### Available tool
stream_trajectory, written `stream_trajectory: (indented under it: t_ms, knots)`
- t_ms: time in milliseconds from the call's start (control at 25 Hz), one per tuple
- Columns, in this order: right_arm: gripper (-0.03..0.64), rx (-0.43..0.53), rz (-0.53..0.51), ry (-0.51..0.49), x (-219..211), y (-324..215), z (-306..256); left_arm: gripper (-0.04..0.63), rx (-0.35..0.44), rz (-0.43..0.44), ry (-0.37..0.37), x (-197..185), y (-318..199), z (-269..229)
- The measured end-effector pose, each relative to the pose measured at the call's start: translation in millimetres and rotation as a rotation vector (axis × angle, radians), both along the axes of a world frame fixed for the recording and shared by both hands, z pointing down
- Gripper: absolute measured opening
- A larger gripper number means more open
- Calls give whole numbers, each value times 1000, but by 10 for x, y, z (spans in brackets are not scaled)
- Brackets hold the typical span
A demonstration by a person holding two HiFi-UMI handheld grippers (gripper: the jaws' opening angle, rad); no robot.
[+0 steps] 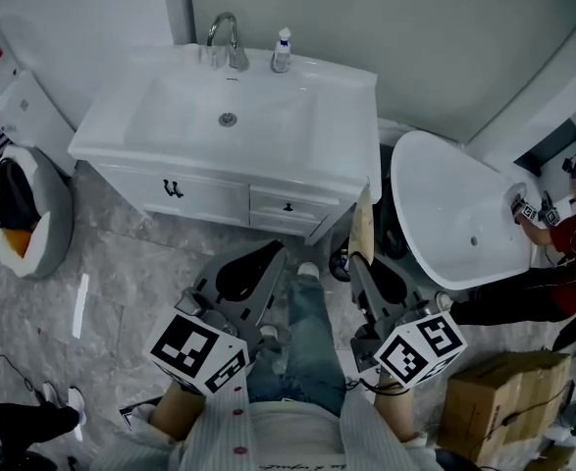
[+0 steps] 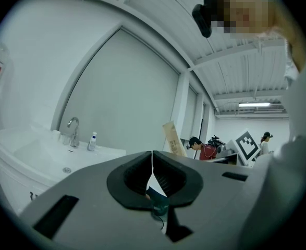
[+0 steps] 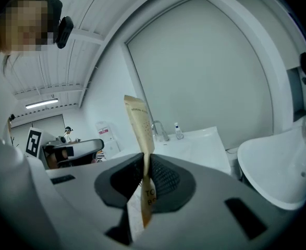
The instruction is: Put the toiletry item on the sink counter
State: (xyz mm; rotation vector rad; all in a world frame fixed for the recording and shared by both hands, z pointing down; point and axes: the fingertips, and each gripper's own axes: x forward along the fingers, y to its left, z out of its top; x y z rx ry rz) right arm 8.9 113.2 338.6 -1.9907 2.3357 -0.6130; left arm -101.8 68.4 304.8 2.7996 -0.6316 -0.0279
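The right gripper has its jaws clamped low on a tall beige toiletry tube, most of which stands upright above the pads. The left gripper has its jaws pressed together with nothing between them. Both are held side by side over grey tiled floor, short of the front edge of the white sink counter. In the head view the tube's top lines up with the counter's front right corner. A faucet and a small bottle stand along the counter's back edge, and flat rim runs round the basin. A white oval tub sits just right of the counter, leaving a narrow dark gap. A person in red is at the tub's far side, and a cardboard box rests on the floor at lower right.
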Motion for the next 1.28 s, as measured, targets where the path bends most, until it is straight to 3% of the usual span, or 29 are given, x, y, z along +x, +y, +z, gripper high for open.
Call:
stream_trajectory:
  t_ms: [360,1280]
  knots:
    - [48,7,-36,-2,315,-591,64,21,7,-49,4,259,-506,37]
    - [47,19,-193,-9,1713,-2420,-154,20,26,-176,-20,1696,-2136,-217]
